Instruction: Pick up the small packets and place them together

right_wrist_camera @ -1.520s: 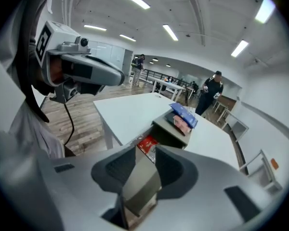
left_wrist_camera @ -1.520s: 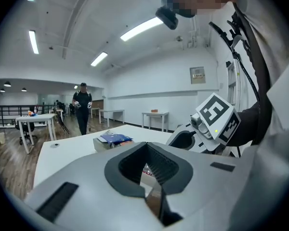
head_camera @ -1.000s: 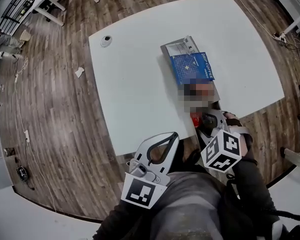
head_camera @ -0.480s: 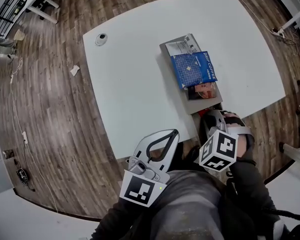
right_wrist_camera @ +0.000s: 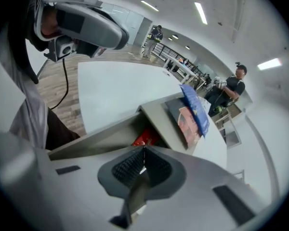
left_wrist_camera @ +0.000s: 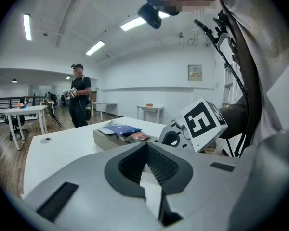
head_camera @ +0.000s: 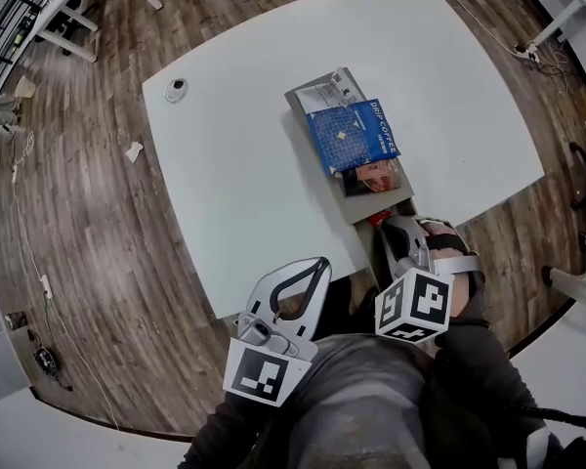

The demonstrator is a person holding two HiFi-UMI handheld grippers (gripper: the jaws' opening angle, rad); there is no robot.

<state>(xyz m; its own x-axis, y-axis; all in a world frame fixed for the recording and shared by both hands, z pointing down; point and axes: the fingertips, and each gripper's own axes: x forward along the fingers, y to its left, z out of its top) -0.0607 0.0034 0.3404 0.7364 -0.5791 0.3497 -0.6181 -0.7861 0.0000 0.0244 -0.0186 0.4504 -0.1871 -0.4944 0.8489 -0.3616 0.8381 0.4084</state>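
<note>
From the head view come the whole white table (head_camera: 244, 174) and a long grey box (head_camera: 359, 209) under a blue coffee packet (head_camera: 350, 133). Only the right gripper view shows the right gripper (right_wrist_camera: 144, 150) with jaws together at a small red packet (right_wrist_camera: 145, 137) in the box's near end. The left gripper (left_wrist_camera: 147, 148) is closed and empty.

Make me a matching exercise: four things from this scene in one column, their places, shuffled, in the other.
Things:
1. blue packet
2. red packet
3. small round object
4. paper scrap

Places:
A. on the wooden floor
B. on top of the grey box
C. just beyond the shut jaws of the right gripper
D. on the white table, near its far left corner

Pairs: 1-B, 2-C, 3-D, 4-A
</note>
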